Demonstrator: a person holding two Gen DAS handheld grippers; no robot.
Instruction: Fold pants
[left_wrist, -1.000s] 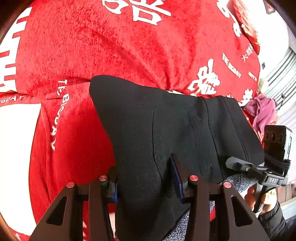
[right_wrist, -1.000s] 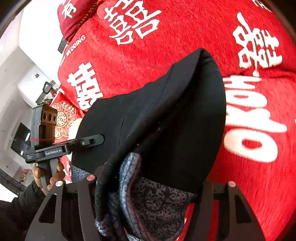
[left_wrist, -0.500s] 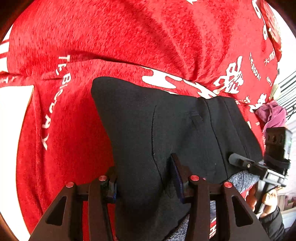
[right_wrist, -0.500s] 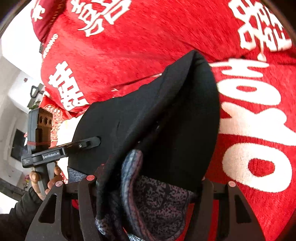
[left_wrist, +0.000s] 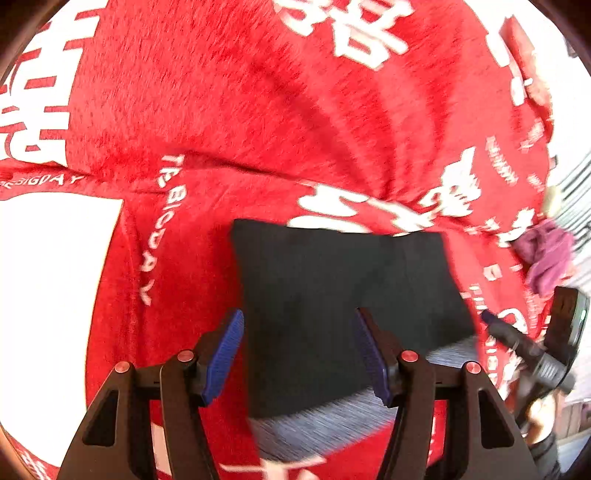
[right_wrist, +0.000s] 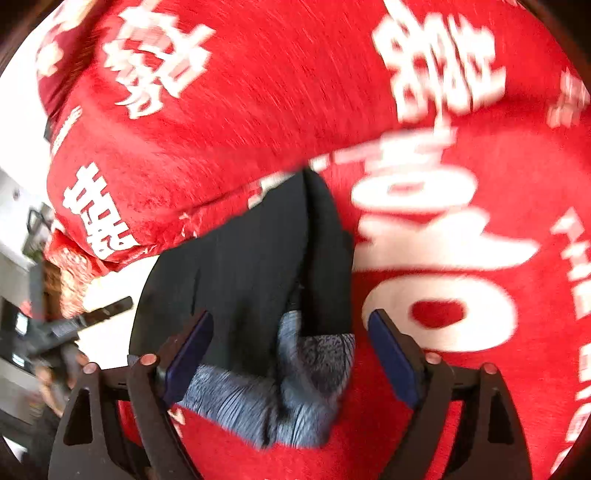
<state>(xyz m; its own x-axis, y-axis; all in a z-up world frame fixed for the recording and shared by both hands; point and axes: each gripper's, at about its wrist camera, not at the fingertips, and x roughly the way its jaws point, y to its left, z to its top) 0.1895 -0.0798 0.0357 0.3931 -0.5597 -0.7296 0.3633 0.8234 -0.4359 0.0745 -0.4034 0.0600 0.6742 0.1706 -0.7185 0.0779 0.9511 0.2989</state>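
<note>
The black pants (left_wrist: 332, 288) lie folded into a flat rectangle on the red blanket (left_wrist: 221, 110), with grey fleece lining (left_wrist: 317, 424) showing along the near edge. My left gripper (left_wrist: 297, 321) hangs just above that near edge, its jaws opening; the blue pads (left_wrist: 225, 350) stand clear of the cloth. In the right wrist view the pants (right_wrist: 251, 266) lie with a raised fold and grey lining (right_wrist: 258, 402) at the near end. My right gripper (right_wrist: 290, 321) is over it, jaws opening wide, pads (right_wrist: 391, 354) off the fabric.
The red blanket with white lettering covers the whole surface and bulges behind the pants. A purple cloth (left_wrist: 546, 254) lies at the far right. A person's hand holds the other gripper at the edge of each view (left_wrist: 532, 354) (right_wrist: 74, 325).
Both grippers have let go of the pants and their jaws stand wider. The pants have dropped from a lifted, hanging fold to lying flat on the blanket.
</note>
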